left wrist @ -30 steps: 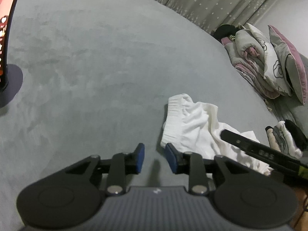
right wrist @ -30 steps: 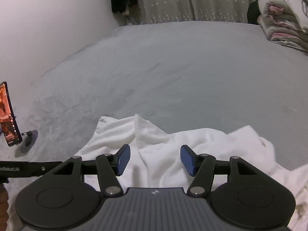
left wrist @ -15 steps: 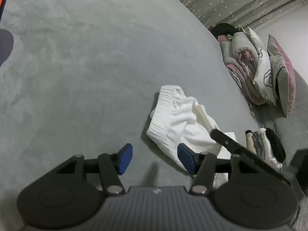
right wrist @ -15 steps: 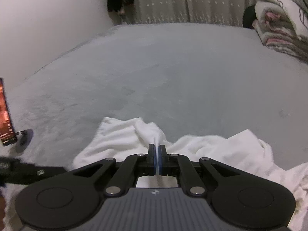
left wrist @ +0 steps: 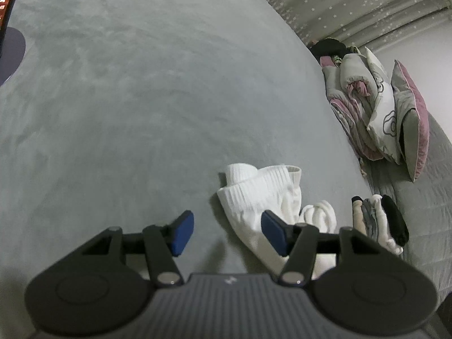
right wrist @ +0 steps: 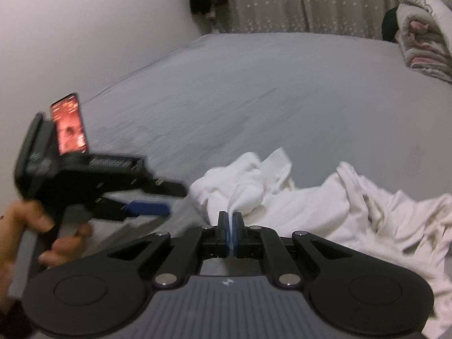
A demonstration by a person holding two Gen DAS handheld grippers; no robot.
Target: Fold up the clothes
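Right gripper [right wrist: 232,233] has snapped closed since a second ago and now pinches a fold of the white garment [right wrist: 325,206], which it has drawn up into a peak; a second ago the jaws stood apart over flat cloth. Left gripper [left wrist: 227,233] has its jaws about half apart with nothing between the pads; they opened wider early in the last second, and the ribbed hem [left wrist: 254,189] lies just beyond the right pad. Judgement: one corner is secured, the second pinch at the hem is not yet made, so folding proper has not begun. The garment lies crumpled on the grey bed cover [left wrist: 141,99], near its front edge. Count: one white garment in work; one small stack of folded items [left wrist: 378,220] to the right; one heap of bedding [left wrist: 375,107] further back; one lit phone [right wrist: 69,125] on a stand; two grippers; one hand [right wrist: 25,234] visible on the left gripper's handle.
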